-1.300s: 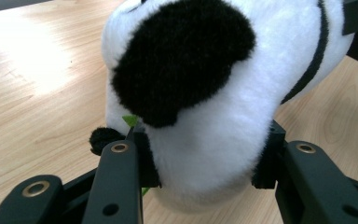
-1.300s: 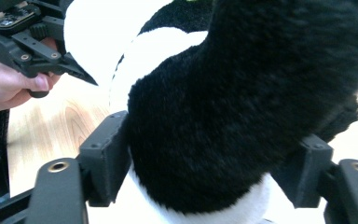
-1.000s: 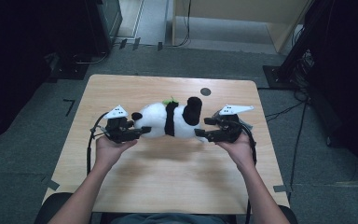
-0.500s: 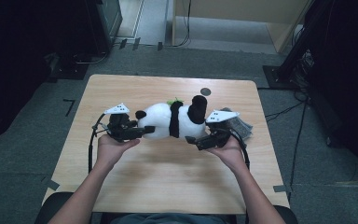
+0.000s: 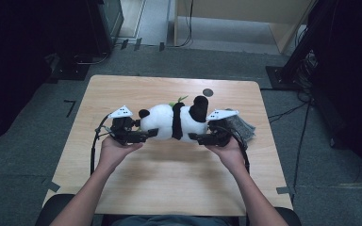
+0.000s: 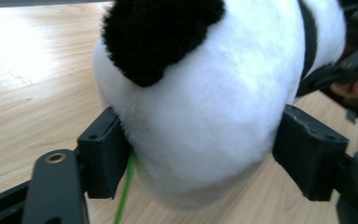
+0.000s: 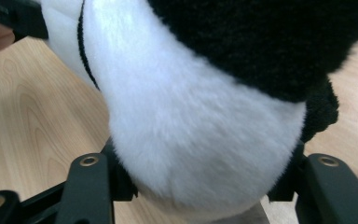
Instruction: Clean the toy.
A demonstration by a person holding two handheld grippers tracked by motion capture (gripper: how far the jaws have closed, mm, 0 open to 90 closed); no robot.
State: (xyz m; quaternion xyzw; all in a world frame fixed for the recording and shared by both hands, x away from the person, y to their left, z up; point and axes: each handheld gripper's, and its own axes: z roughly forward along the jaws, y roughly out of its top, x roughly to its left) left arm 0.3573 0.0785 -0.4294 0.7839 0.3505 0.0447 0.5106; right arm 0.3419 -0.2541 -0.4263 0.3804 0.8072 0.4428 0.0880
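Panda [image 5: 169, 123] lay mid-table [image 5: 169, 179], no readable label. Left gripper [image 5: 146, 135] jaws just widened, pads at panda's head sides. Right gripper [image 5: 199, 137] jaws just narrowed, clamped on panda's rump.

A plush panda [image 5: 169, 123], white with black ears and limbs, lies on its side across the table's middle, between both grippers.
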